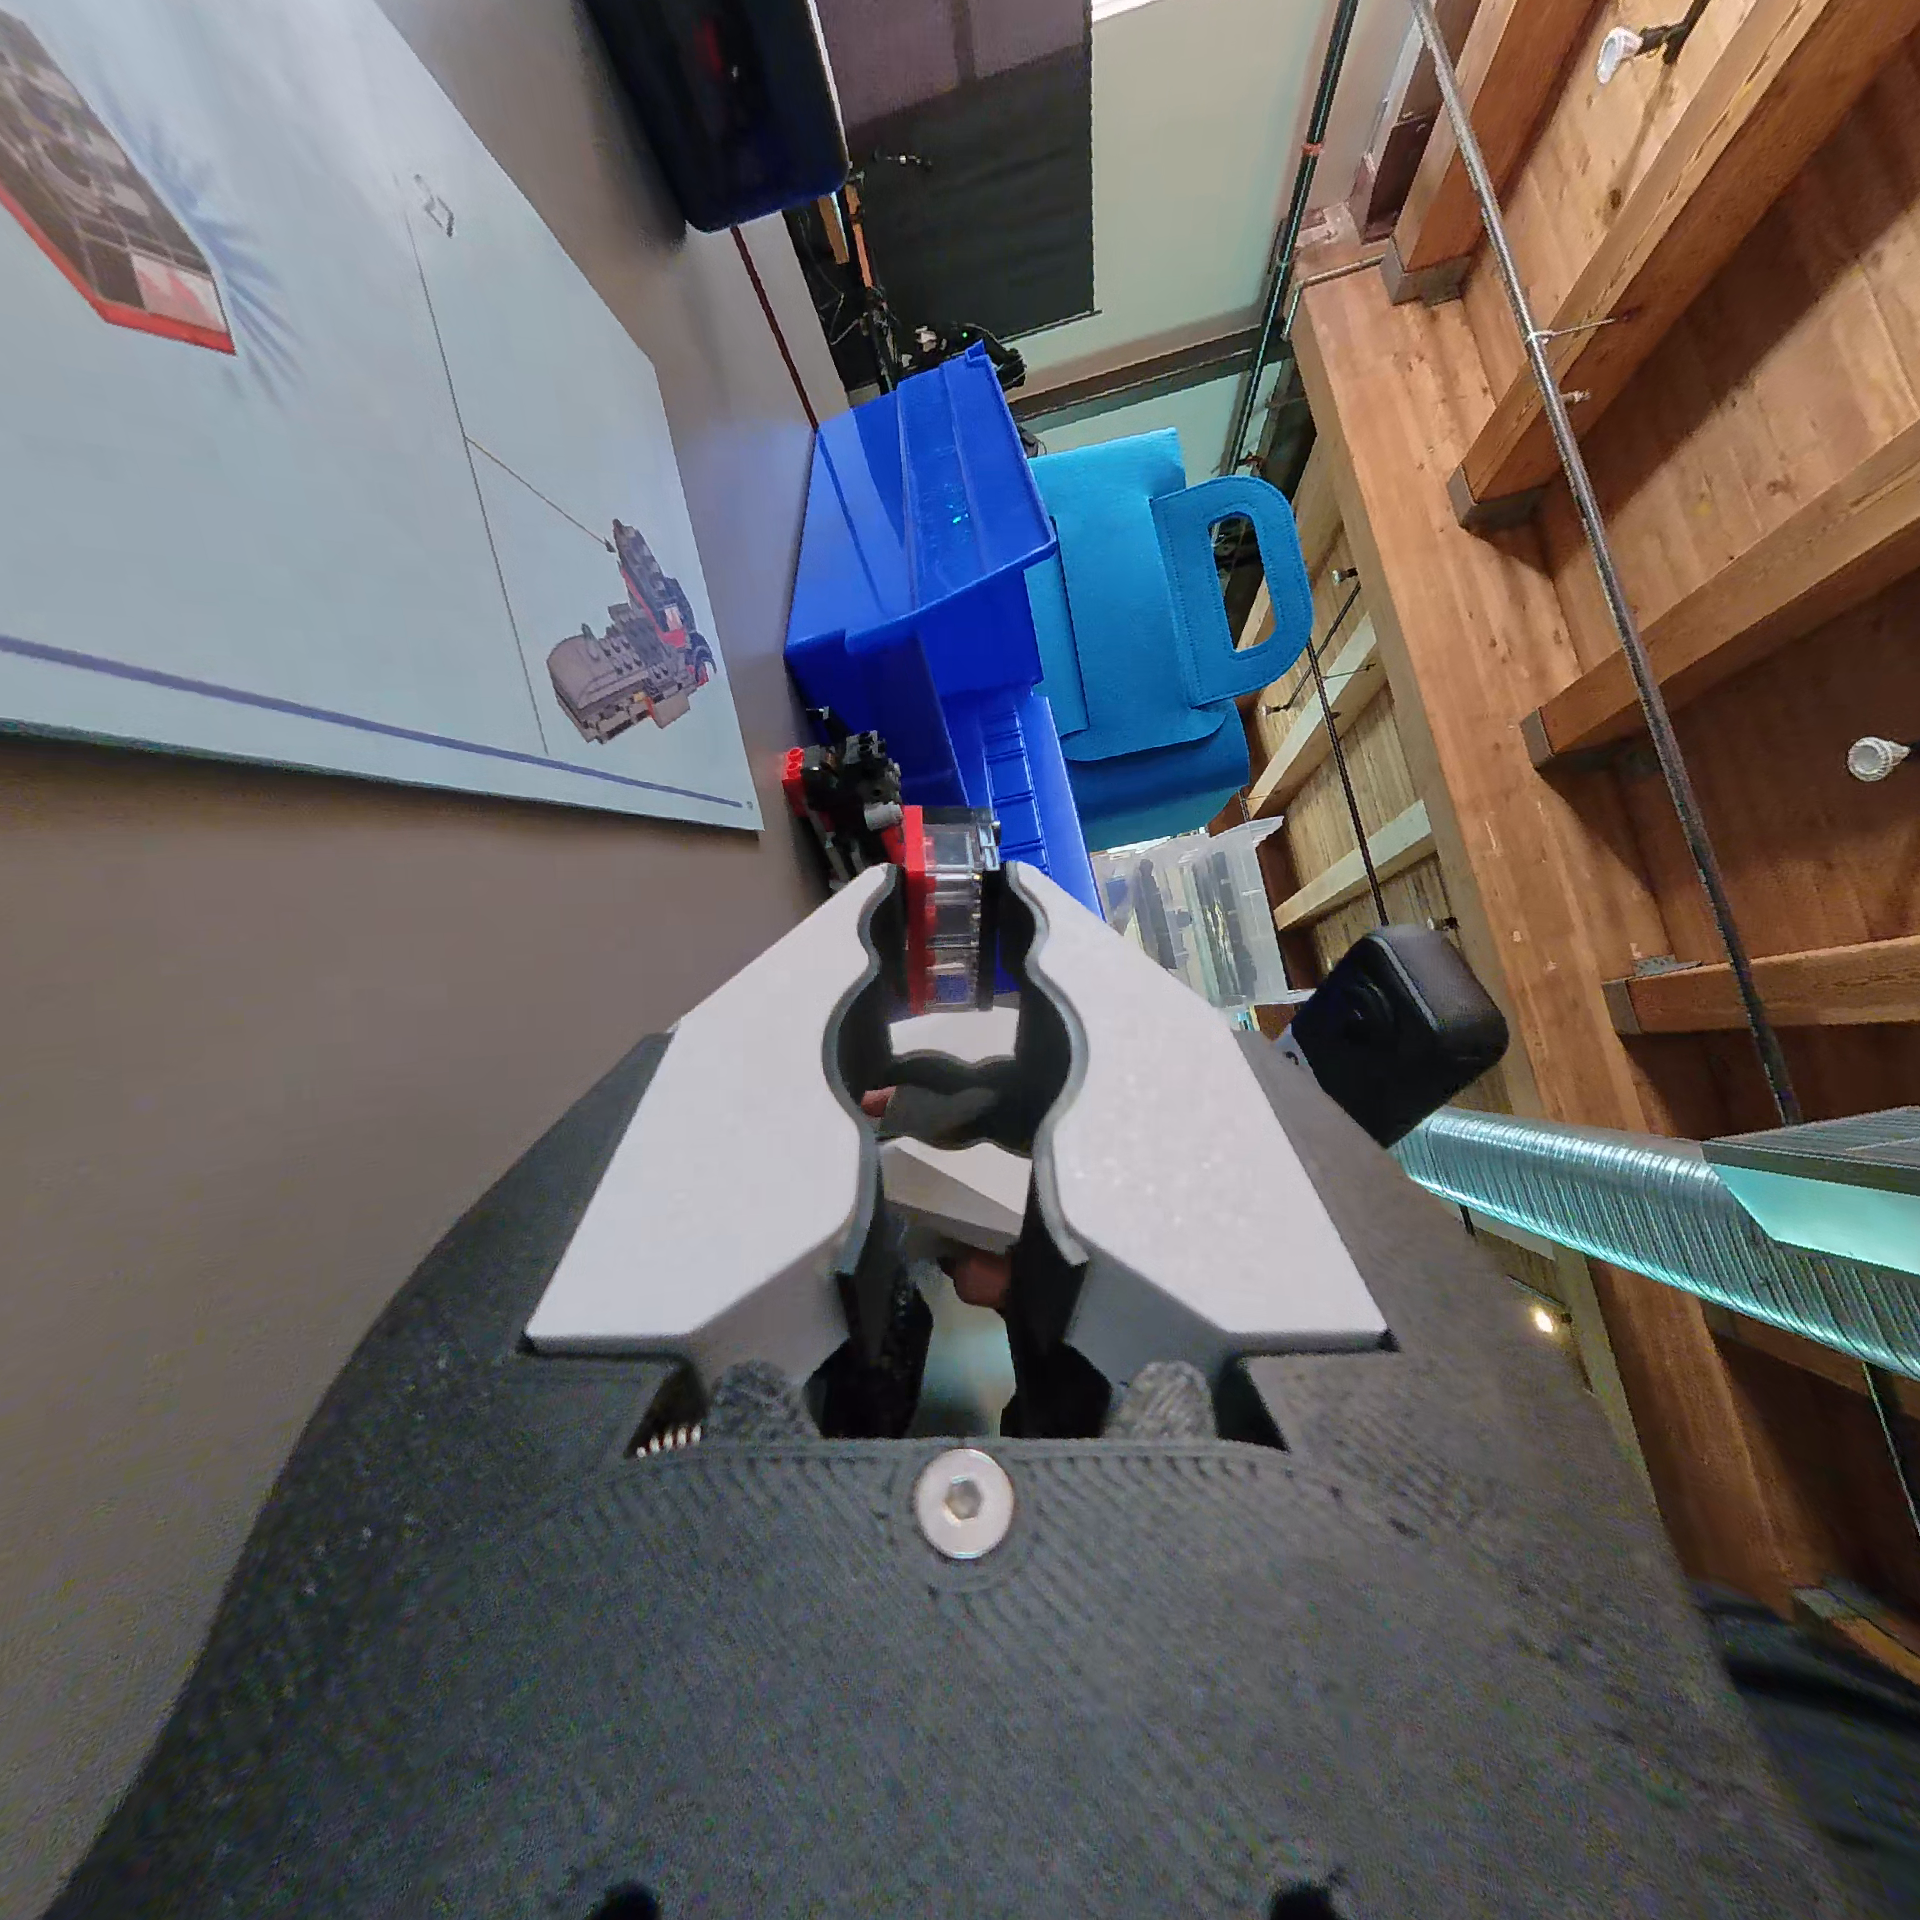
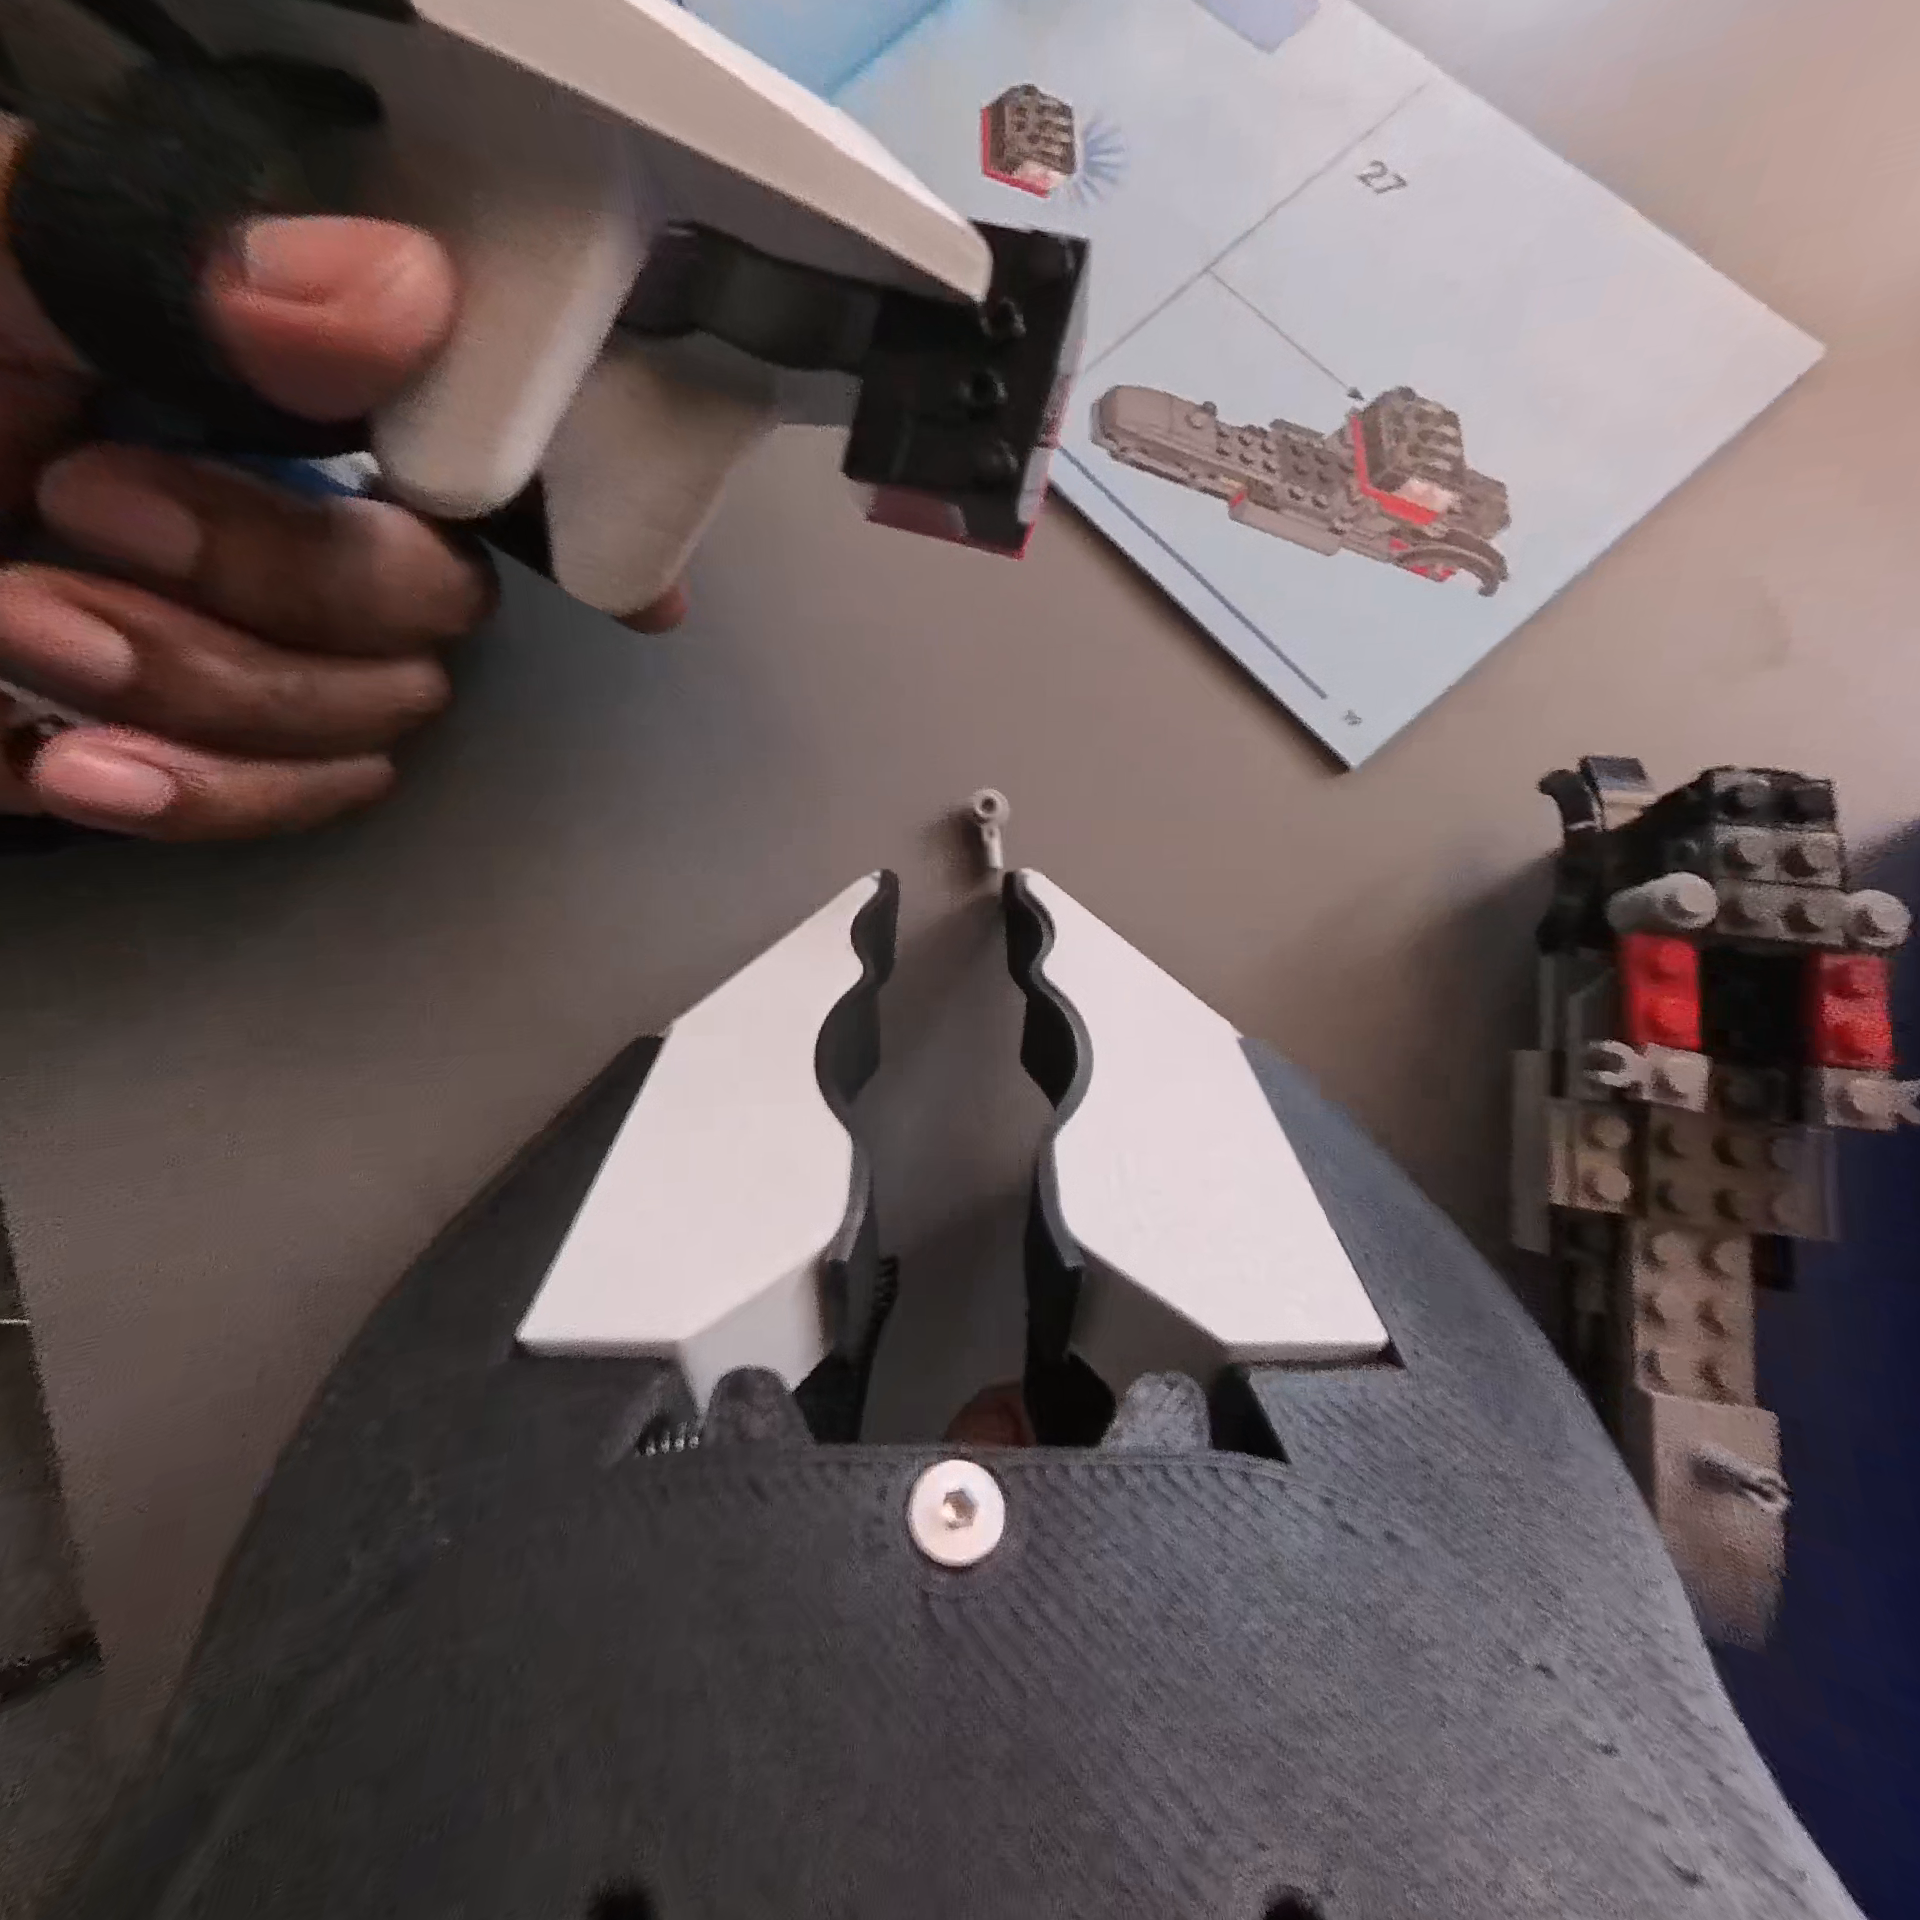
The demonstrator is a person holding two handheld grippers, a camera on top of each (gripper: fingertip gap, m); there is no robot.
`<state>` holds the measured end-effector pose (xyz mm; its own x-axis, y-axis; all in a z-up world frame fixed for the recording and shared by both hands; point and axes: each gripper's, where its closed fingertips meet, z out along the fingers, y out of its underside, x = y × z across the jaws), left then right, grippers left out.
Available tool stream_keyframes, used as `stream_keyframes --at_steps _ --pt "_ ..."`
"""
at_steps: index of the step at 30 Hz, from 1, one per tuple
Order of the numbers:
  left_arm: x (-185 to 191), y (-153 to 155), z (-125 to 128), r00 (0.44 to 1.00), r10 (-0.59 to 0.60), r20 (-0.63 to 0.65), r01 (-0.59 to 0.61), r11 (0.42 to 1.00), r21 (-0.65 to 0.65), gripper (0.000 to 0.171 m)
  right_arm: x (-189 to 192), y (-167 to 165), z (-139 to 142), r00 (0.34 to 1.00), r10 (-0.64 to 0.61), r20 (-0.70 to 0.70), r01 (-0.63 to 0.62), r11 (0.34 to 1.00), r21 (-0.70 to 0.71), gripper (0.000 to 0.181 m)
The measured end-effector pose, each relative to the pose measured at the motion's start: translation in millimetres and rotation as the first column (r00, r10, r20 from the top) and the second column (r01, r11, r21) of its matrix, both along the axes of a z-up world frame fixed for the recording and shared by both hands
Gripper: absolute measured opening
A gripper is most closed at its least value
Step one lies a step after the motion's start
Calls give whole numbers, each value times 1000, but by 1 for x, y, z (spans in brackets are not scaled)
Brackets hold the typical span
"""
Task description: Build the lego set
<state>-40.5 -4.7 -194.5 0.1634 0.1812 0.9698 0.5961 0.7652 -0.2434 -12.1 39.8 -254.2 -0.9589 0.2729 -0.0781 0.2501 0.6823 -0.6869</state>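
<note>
Two tools work over a grey counter (image 2: 727, 727) in this build. Nearest, the right tool (image 2: 943, 883) hangs with its jaws spread and nothing between them, tips just short of a tiny grey peg piece (image 2: 987, 826) lying on the counter. That peg sits dead ahead of the tips, its long axis roughly in line with the gap, so the right tool looks the nearer one for any pick-up.

Up and to the left, the left tool (image 1: 943, 883) pinches a small sub-assembly (image 1: 951, 914) of red plate, clear bricks and a black studded plate, held clear of the counter, with a hand (image 2: 229, 582) wrapped round the tool's body.

To the right of the right tool lies the half-built model (image 2: 1704, 1122), grey and black with red bricks, its length running toward and away from the tool and well apart from the held sub-assembly.

Farther off, the open instruction booklet (image 2: 1507, 312) lies flat, and beyond it stand a blue bin (image 1: 914, 582) and a blue felt bag (image 1: 1143, 623).
</note>
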Motion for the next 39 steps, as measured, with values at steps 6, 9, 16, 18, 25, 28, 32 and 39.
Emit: stream_keyframes --at_steps 6,9,16,18,25,28,32,39 --pt "0 -1 0 1000 1 -3 -1 1000 4 17 11 -11 0 999 39 -9 -39 999 -8 23" --pt "1 -1 0 1000 1 -2 -1 1000 6 17 7 -10 2 999 26 -25 -27 1000 -9 22" --pt "3 -2 0 1000 -4 10 4 999 32 17 -16 -18 38 980 -26 -198 -13 981 -196 31" --pt "3 -3 -1 1000 0 16 0 999 46 17 -15 -25 49 977 -44 -207 -14 963 -268 34" --pt "8 -2 1 999 14 32 -18 991 134 17 -10 -48 51 967 -69 -247 -9 953 -303 39" --pt "10 -1 5 1000 2 15 -5 984 177 17 -13 -47 56 947 -64 -314 -35 954 -299 28" --pt "14 4 14 995 -94 -26 97 966 238 24 -12 -44 64 949 14 -316 -120 940 -318 28" --pt "21 6 24 979 -185 -84 200 948 248 26 -9 -38 74 921 159 -356 -272 916 -295 27"
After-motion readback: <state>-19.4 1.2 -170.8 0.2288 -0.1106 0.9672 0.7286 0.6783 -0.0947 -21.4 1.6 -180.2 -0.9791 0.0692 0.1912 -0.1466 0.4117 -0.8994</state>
